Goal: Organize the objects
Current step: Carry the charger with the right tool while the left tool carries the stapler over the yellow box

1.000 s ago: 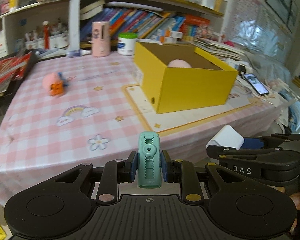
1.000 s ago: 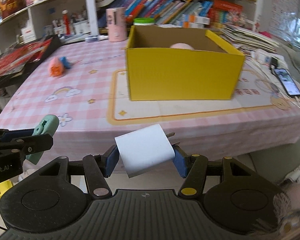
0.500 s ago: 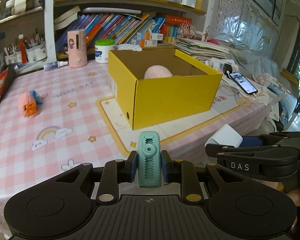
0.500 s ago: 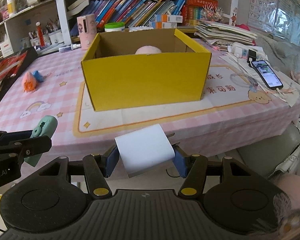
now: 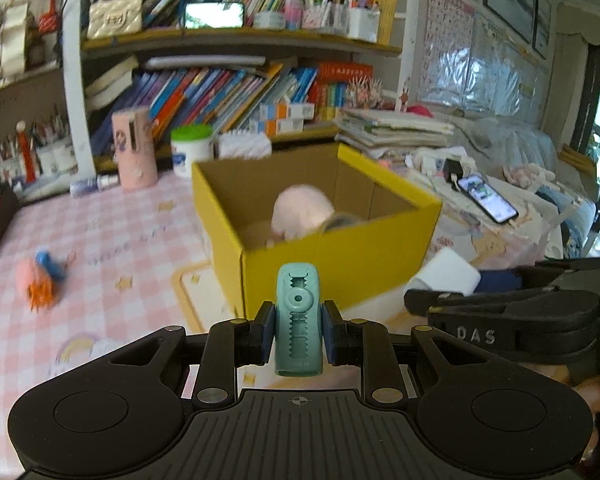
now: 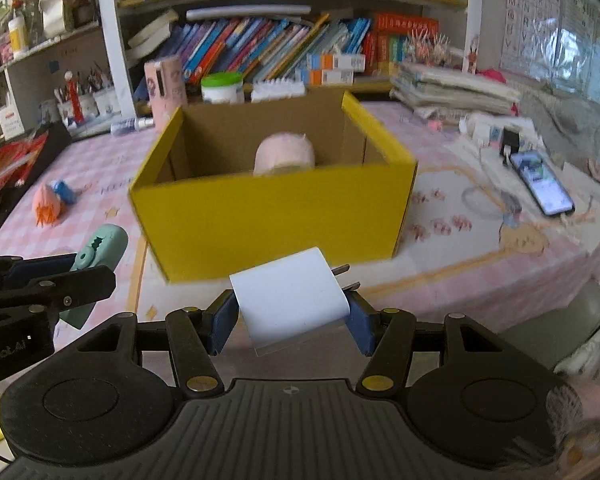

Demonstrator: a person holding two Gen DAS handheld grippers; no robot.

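Near the front edge of the table (image 6: pixel 480 280), the left gripper (image 5: pixel 298 332) is clenched on a teal clip (image 5: pixel 299 320) held upright, and the right gripper (image 6: pixel 290 314) grasps a white charger (image 6: pixel 290 296) across its sides. Both hang just short of the yellow box (image 6: pixel 276 216), which stands open on the table with a pink plush toy (image 6: pixel 284 154) inside. Toward the left edge lies a small orange-and-blue toy (image 6: pixel 52 202).

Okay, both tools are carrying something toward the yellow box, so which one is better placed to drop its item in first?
Probably the right. The right tool with its white charger plug faces the yellow box squarely, while the left tool, holding the teal clip, faces the box's near corner.
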